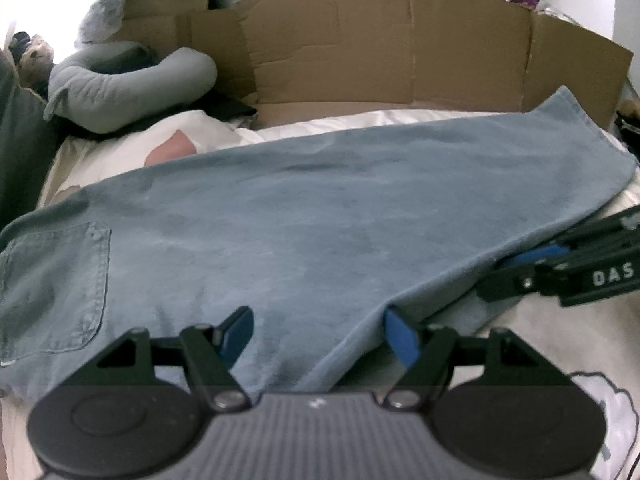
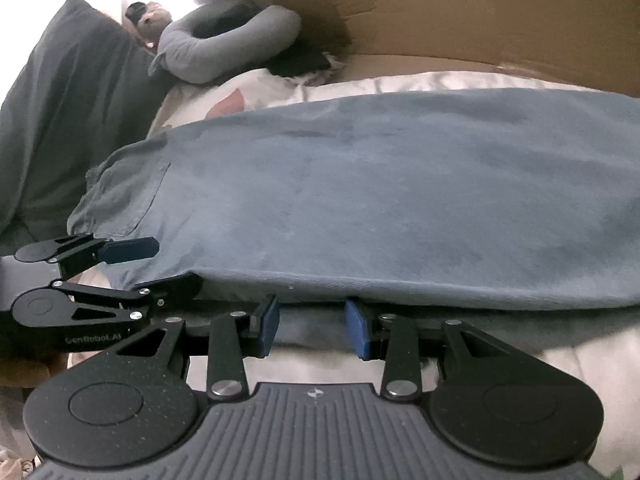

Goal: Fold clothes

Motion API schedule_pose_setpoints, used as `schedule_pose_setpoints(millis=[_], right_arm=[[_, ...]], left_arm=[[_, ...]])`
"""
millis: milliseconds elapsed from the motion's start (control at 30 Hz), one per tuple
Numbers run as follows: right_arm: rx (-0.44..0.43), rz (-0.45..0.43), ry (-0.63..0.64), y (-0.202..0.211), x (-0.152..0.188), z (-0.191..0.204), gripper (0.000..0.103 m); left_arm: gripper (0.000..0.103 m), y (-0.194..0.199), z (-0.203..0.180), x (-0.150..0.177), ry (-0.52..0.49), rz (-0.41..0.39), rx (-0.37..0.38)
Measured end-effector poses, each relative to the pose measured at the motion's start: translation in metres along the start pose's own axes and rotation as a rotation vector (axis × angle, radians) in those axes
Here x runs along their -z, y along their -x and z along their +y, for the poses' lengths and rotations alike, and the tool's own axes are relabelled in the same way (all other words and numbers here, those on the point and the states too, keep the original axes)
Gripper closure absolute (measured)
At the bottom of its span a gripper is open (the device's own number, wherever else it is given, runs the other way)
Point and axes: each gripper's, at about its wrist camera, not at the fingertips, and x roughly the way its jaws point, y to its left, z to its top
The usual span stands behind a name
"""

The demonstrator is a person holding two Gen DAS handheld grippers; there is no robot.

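Your left hand-held gripper (image 1: 318, 334) straddles the near edge of the faded blue denim trousers (image 1: 320, 216) lying lengthwise across the white bed (image 1: 520, 352). Its jaws stand wide, gripping nothing, one finger over the cloth, the other at the hem. Close now and you may pinch only the top layer, so the fold drags crooked. Your right hand-held gripper (image 2: 312, 326) sits just short of the same edge, unclenched and empty. Beyond the trousers, the brown cardboard wall (image 1: 360, 52) could catch a flung leg.
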Motion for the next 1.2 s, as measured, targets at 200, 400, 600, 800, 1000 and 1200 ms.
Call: schedule_pose_setpoints(millis=[200,400,600,800,1000,1200], right_arm=[[-0.01,-0.001,0.007,-0.012,-0.006,0.007,0.06],[0.009,0.033,0.037,-0.025,0.0,0.009,0.06],[-0.003,0.039,0.053,-0.023,0.003,0.004,0.06],[-0.031,0.017,-0.021,-0.019,-0.007,-0.003,0.061],[-0.057,-0.006,-0.029,-0.014,-0.013,-0.004,0.061],[-0.067,-0.015,-0.047,-0.014,-0.018,-0.004,0.061]], left_arm=[[0.028,0.001,0.002,-0.003,-0.003,-0.01,-0.013],[0.028,0.005,0.002,0.001,-0.005,0.0,-0.025],[0.028,0.014,0.008,0.014,0.001,0.038,-0.063],[0.027,0.024,0.016,0.031,0.054,0.07,-0.125],[0.023,0.029,0.027,0.047,0.144,0.101,-0.177],[0.023,0.02,0.045,0.056,0.345,0.104,-0.182]])
